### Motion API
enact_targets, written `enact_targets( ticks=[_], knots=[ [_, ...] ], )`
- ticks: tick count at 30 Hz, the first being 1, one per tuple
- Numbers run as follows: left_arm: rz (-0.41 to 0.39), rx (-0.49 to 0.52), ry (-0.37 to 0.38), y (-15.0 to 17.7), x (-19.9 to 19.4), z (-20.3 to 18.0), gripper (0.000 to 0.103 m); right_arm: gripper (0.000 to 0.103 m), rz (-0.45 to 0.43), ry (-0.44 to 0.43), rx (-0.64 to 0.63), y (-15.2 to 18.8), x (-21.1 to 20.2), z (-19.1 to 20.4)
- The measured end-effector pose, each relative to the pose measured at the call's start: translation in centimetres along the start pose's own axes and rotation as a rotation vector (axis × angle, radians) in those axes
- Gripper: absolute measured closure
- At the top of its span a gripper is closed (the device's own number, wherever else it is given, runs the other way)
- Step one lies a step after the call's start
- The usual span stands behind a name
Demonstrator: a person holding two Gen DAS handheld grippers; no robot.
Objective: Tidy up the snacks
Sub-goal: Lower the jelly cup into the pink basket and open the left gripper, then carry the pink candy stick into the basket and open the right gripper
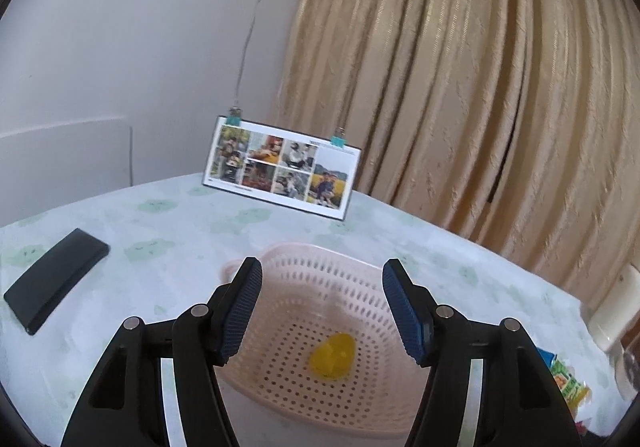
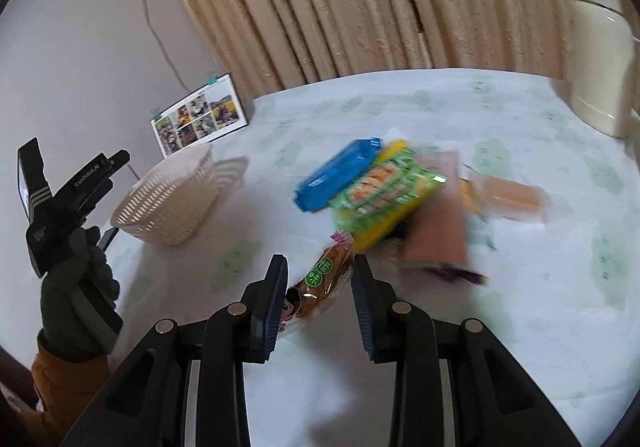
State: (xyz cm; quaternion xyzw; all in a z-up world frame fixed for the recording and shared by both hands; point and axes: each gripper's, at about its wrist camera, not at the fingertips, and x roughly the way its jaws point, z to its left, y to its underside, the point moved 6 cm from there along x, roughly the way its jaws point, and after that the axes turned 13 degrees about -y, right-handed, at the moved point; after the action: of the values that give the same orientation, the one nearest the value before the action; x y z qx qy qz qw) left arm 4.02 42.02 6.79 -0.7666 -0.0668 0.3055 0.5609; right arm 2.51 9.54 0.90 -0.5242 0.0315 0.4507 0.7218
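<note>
Right tongs [image 2: 320, 287] are spread wide and straddling a snack, nothing pinched yet: the brown wrapped pastry [image 2: 318, 287] with the round green label lies on the cloth right between my two blue pads [image 2: 276, 303]. Its long axis runs from near-left to far-right, slanting across the gap, so the near end tucks against the left pad while the far end points toward the heap. By my read, the pads would meet it at a slant unless I turn the wrist a touch.

Just beyond it sits the rest of the pile: a blue packet [image 2: 338, 175], a green-and-yellow pack [image 2: 384, 195] beside it, and orange wrappers [image 2: 500, 195] further right (all smeared by blur, so I won't swear to their edges).

Left tongs [image 1: 322, 307] hang released too, empty, over the pink basket [image 1: 360, 275]. One yellow piece [image 1: 333, 361] lies on its perforated floor. From the right-hand camera the basket [image 2: 172, 203] stands well to the left of the pile, with my gloved left hand [image 2: 76, 287] nearer still.

So the pastry belongs to the right hand; it is far closer than the left. A black flat case [image 1: 56, 279] lies far left on the table [image 1: 160, 215], out of play.
</note>
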Motion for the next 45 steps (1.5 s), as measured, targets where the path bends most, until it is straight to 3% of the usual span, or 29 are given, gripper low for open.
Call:
enact_targets(
  ticks=[4,13,22,27,31,45],
  knots=[
    [-0.01,-0.031,-0.036,-0.2,0.0,1.3,0.04,0.073,0.017,-0.042,-0.053,-1.9,2.1,3.1],
    [-0.017,-0.062,-0.036,-0.2,-0.5,2.2,0.04,0.073,0.026,-0.16,-0.131,-6.1,7.6,10.2],
    [-0.019,-0.156,-0.047,-0.7,-0.9,4.2,0.04,0.072,0.067,-0.228,-0.159,-7.6,12.5,14.1],
    [-0.014,-0.161,-0.044,-0.8,-0.9,4.3,0.04,0.069,0.079,-0.248,-0.159,-7.5,14.3,14.9],
    [-0.007,-0.174,-0.044,-0.7,-0.8,4.6,0.04,0.053,0.083,-0.255,-0.139,-7.3,15.2,14.4],
    [-0.006,-0.145,-0.043,-0.3,-0.8,4.1,0.039,0.053,0.057,-0.184,-0.109,-6.4,13.7,12.0]
  ],
)
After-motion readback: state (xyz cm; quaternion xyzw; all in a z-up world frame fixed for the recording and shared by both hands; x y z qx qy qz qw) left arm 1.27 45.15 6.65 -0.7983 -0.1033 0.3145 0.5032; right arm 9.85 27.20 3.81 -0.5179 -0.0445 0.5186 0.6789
